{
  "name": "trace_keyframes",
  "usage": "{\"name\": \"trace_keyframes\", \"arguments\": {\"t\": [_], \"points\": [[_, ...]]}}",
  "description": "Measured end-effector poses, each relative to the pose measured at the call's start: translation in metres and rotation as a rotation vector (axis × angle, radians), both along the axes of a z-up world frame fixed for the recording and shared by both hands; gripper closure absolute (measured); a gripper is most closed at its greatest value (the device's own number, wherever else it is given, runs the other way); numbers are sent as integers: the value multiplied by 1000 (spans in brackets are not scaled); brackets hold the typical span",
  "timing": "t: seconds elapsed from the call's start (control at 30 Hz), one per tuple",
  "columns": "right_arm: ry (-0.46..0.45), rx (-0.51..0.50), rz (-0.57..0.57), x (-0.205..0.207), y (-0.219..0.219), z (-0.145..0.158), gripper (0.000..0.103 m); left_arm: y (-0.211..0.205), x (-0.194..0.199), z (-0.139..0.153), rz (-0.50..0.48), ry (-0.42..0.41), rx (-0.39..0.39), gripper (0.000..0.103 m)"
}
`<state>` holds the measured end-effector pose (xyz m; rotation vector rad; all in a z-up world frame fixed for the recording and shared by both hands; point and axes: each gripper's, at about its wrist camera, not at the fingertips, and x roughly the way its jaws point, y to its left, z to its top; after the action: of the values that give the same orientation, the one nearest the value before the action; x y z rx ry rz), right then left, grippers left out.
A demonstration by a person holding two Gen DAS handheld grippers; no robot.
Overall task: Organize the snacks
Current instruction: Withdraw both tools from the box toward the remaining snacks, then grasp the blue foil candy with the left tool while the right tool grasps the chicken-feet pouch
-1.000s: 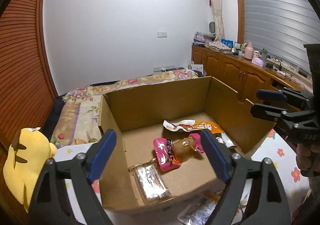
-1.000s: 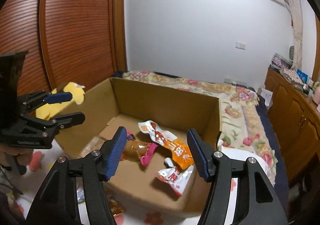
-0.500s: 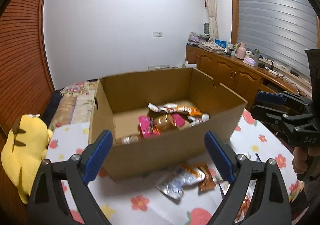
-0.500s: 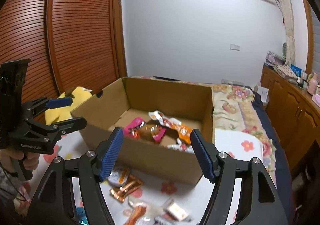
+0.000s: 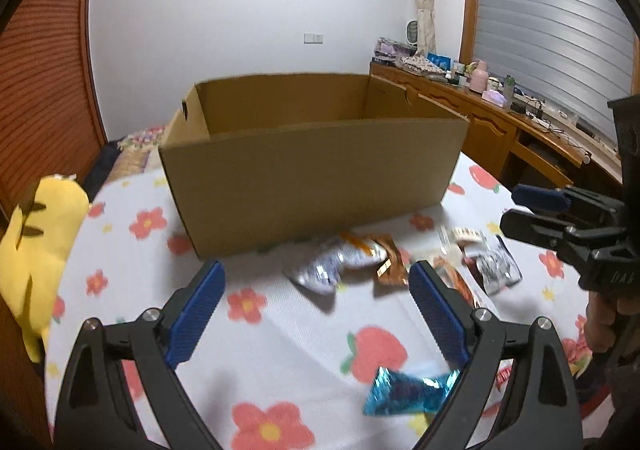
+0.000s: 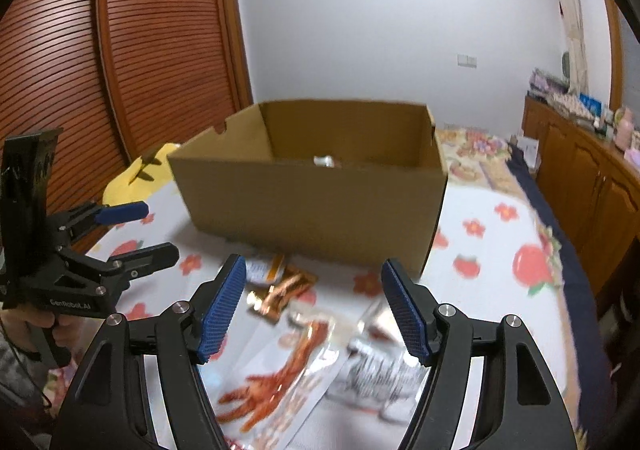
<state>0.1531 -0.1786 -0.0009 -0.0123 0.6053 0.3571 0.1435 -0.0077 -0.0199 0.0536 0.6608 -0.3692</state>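
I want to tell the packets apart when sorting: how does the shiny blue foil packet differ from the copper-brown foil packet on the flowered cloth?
The shiny blue foil packet lies far from the brown cardboard box; the copper-brown foil packet lies close before it. The blue one lies alone; the copper one lies against a silver packet. Both are outside the box.

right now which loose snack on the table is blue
The shiny blue packet, lying nearest the left gripper. The other loose packets are silver, orange or clear.

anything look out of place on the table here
Yes: several snack packets lie loose on the flowered cloth in front of the cardboard box rather than in it, among them a silver packet, a blue wrapper and a clear pack printed with red strips.
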Motion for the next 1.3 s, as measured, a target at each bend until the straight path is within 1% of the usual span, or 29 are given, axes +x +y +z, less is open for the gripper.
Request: {"name": "trace_keyframes", "arguments": {"t": [0.27, 0.4, 0.53, 0.73, 0.93, 1.2, 1.3], "points": [[49, 27, -9, -26, 0, -24, 31, -2, -28, -15, 7, 42, -9, 9], [84, 38, -15, -30, 1, -37, 31, 0, -34, -29, 14, 74, 14, 9], [110, 21, -19, -29, 4, -49, 31, 5, -36, -39, 21, 112, -1, 9], [131, 25, -1, -27, 9, -57, 31, 7, -42, -42, 25, 113, 5, 9], [150, 4, 10, -25, 19, -62, 32, 7, -45, -45, 21, 114, 10, 9], [178, -53, -1, -18, 31, -70, 34, 4, -48, -47, 14, 115, 16, 9], [205, -78, -7, -13, 33, -76, 38, 3, -47, -47, 10, 118, 11, 9]]}}
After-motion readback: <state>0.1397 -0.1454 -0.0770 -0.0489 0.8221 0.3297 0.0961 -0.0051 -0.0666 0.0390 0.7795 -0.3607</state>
